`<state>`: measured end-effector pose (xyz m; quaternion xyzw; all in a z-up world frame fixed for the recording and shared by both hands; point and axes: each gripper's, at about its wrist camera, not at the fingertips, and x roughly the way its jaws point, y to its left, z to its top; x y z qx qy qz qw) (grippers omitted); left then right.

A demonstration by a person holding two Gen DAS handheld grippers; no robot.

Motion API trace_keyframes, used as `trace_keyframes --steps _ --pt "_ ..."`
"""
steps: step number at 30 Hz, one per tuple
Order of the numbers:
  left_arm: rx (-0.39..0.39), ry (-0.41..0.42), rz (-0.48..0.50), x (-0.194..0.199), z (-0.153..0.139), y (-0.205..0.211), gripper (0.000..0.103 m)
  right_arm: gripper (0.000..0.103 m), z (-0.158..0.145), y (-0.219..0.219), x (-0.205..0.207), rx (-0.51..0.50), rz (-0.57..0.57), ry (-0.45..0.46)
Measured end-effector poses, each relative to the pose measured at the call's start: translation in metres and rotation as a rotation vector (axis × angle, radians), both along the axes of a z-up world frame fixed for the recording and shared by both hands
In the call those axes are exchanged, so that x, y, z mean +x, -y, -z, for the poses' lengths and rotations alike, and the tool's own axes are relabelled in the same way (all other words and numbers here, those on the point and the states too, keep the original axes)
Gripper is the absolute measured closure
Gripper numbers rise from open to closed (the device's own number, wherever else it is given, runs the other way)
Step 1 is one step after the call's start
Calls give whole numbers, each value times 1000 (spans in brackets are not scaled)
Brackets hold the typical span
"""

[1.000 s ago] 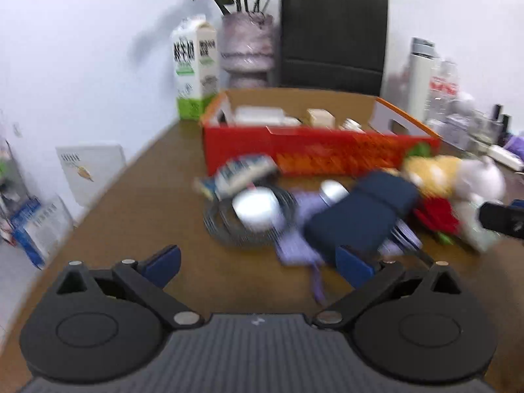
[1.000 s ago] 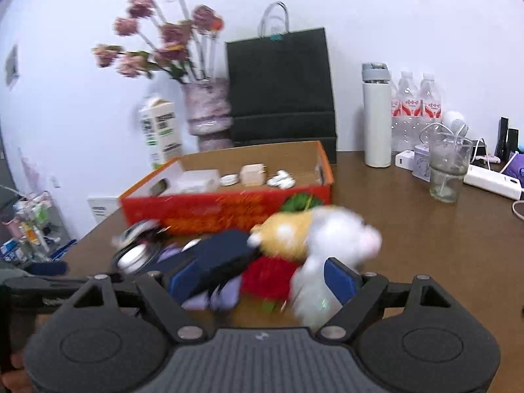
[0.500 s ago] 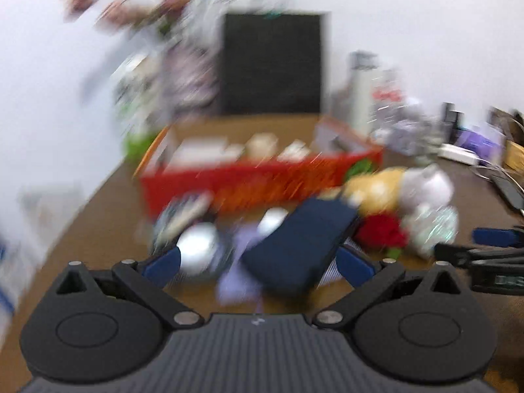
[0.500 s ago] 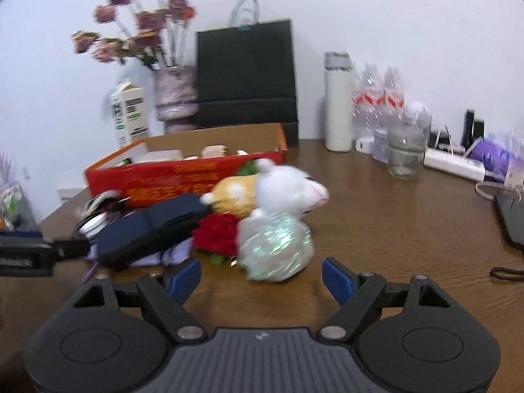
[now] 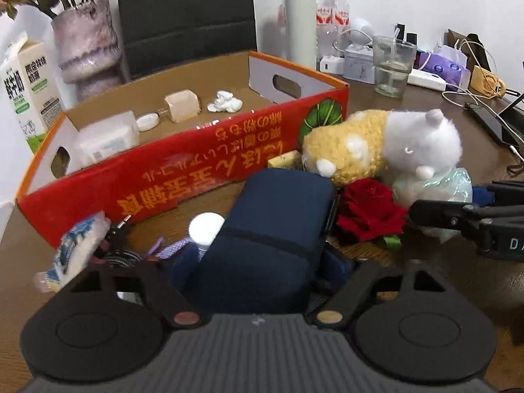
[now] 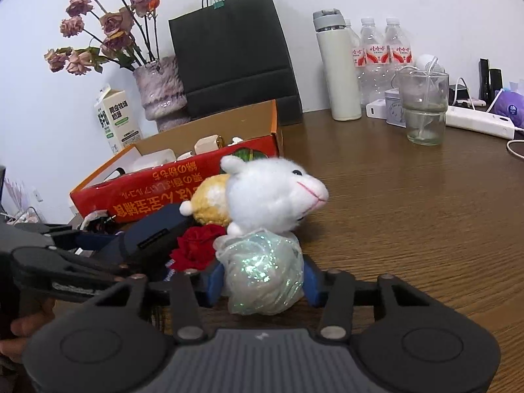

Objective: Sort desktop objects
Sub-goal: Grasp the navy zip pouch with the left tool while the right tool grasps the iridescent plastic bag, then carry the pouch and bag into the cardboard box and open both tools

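A dark blue zip case (image 5: 271,235) lies in front of the red cardboard box (image 5: 183,170). My left gripper (image 5: 262,268) has a finger on each side of the case and is closed against it. The white and yellow plush toy (image 6: 271,193) lies on a shiny iridescent bag (image 6: 262,275) beside a red rose (image 6: 196,245). My right gripper (image 6: 262,285) is closed on the shiny bag, one blue pad on each side. The box holds a charger (image 5: 181,108), a white packet (image 5: 104,137) and small white items.
A tissue pack (image 5: 73,245), a cable (image 5: 118,255) and a white round lid (image 5: 206,229) lie left of the case. A vase (image 6: 160,95), milk carton (image 6: 118,121), black bag (image 6: 229,52), thermos (image 6: 339,65), bottles and a glass (image 6: 422,108) stand at the back.
Both grippers have moved forward and closed: the left around the blue case, the right around the shiny bag under the plush. The left view has swung right.
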<state>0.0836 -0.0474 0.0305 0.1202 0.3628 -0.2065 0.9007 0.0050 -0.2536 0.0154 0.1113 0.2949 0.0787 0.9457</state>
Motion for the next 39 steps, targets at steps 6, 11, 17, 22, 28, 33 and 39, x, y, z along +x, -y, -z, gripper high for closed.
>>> trace_keyframes --steps 6,11,17,22,28,33,39 --pt "-62 -18 -50 -11 -16 -9 38 63 -2 4 -9 12 0 32" --pt "-174 -34 -102 -24 -35 -23 41 65 -9 1 -24 36 -52 107" --pt "-216 61 -172 -43 -74 -41 41 65 -26 -3 -42 36 -98 188" --pt "-229 105 -239 -23 -112 -60 44 65 -68 -10 -53 65 -161 262" --pt "-140 97 -293 55 -142 -59 44 64 -123 -20 2 7 -134 278" --pt "6 -115 -404 127 -118 -59 45 64 -130 -29 48 24 -142 222" --pt "115 -215 -486 172 -85 -61 49 64 -115 -58 93 1 -231 116"
